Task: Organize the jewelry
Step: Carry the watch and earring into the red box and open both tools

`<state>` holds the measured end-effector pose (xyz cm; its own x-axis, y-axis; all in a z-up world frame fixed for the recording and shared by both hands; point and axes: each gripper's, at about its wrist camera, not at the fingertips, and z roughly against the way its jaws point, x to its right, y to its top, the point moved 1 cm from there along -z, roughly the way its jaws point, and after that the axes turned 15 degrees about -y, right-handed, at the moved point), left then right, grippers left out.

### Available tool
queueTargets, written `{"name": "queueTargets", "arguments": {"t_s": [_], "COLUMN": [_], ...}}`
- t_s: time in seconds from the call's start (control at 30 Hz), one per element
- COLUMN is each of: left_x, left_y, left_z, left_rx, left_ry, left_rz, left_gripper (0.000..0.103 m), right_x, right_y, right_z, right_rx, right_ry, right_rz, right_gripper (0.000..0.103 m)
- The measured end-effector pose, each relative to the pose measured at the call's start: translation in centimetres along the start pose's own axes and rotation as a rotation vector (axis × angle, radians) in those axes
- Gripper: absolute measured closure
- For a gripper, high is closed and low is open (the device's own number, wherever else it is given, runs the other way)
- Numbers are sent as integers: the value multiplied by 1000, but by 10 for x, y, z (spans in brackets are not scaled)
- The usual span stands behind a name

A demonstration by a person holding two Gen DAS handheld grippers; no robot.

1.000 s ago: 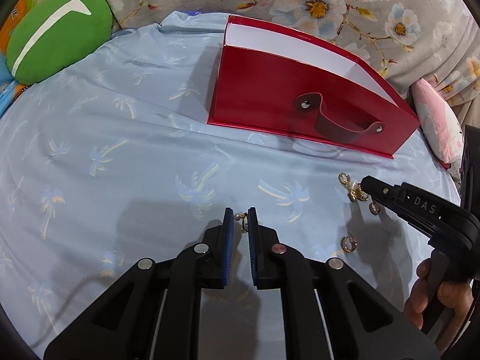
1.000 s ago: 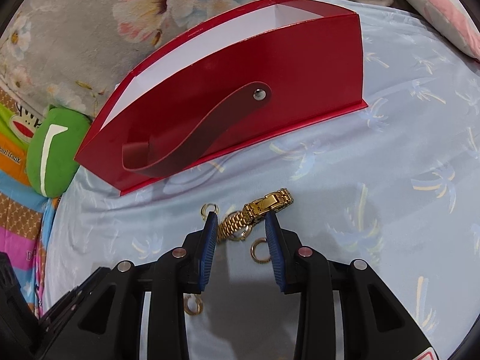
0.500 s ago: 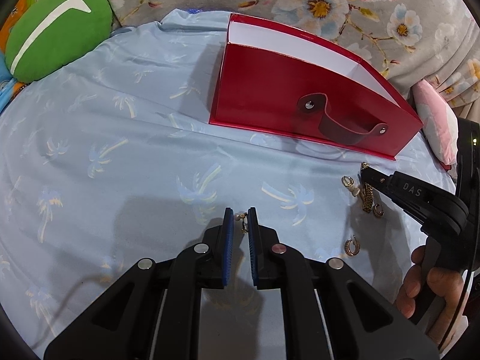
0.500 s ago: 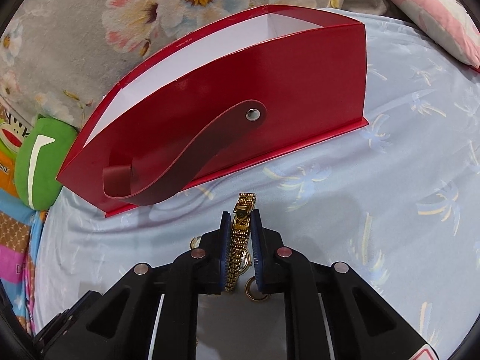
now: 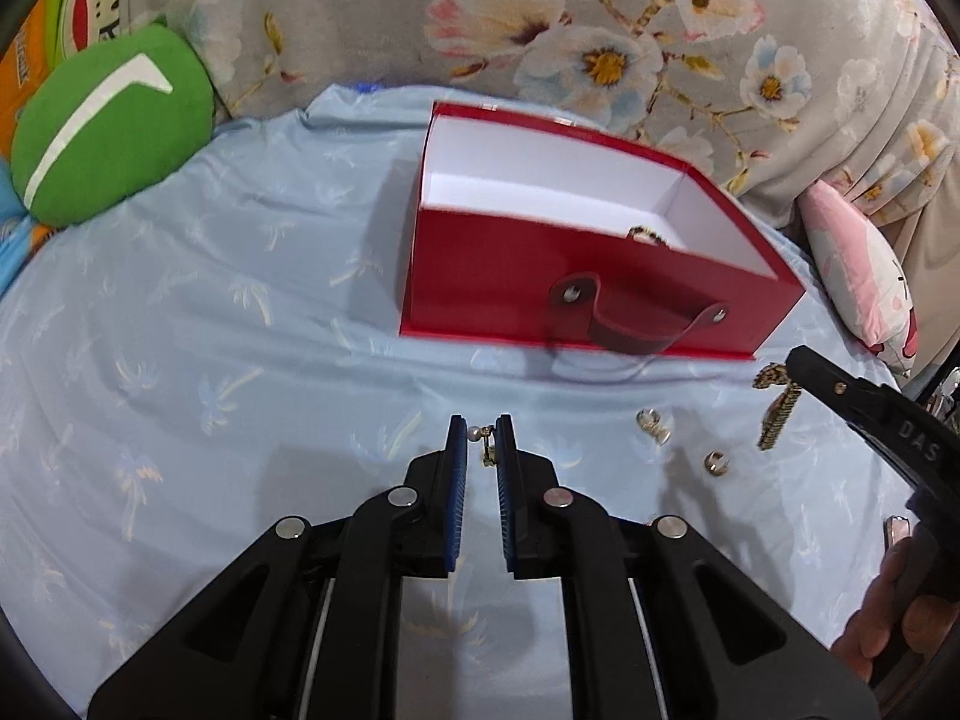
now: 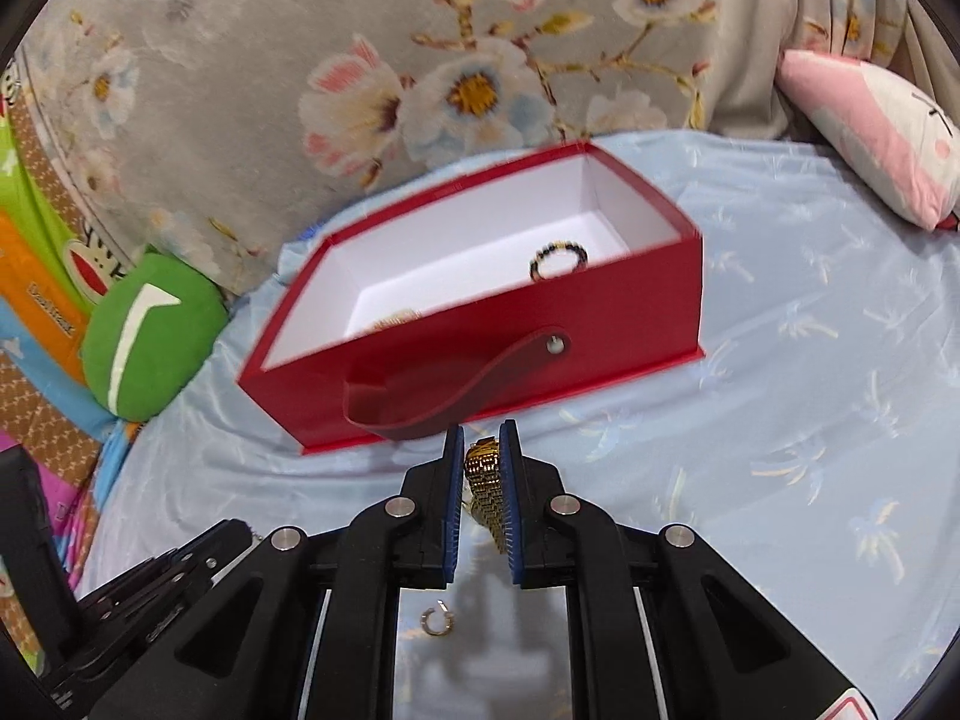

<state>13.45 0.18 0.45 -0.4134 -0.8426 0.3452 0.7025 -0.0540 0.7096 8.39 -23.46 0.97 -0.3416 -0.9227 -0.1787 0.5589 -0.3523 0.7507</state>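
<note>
Left gripper is closed to a narrow gap on a small pearl earring, pinched between its blue pads and held above the light blue palm-print sheet, short of the red box. Right gripper is clamped on a gold link watch band; in the left wrist view the band hangs loose from the tips of that gripper, clear of the sheet and just off the box's near right corner. The red box sits open-topped on the sheet with a white interior and a dark red strap handle riveted to its front wall. Inside, a dark beaded ring-shaped piece lies on the floor toward the right end, and a gold item shows partly behind the front wall toward the left; its type cannot be determined. Two gold hoop earrings lie loose on the sheet between the two grippers, and the right wrist view shows one open hoop on the sheet beneath its gripper. A green cushion lies at the far left, a pink and white cushion at the far right, and a floral fabric behind the box.
</note>
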Motion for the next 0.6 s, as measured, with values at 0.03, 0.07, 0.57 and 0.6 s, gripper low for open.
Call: {"name": "queueTargets", "arguments": {"t_s": [0.03, 0.07, 0.57, 0.6], "left_x": [2, 5, 36, 36], "left_y": [4, 8, 137, 145], "left_z": [3, 5, -23, -31], "left_rx": [11, 22, 131, 130], "left_ry": [0, 0, 10, 11], "left_rz": [-9, -19, -182, -185], "left_gripper": [94, 94, 94, 94], "right_x": [-1, -3, -21, -23], "right_y": [4, 9, 129, 136], "right_z": [5, 10, -27, -36], "right_rx": [13, 27, 88, 82], "right_ry": [2, 4, 129, 135], "right_rz": [6, 15, 37, 37], "right_gripper": [92, 92, 92, 92]}}
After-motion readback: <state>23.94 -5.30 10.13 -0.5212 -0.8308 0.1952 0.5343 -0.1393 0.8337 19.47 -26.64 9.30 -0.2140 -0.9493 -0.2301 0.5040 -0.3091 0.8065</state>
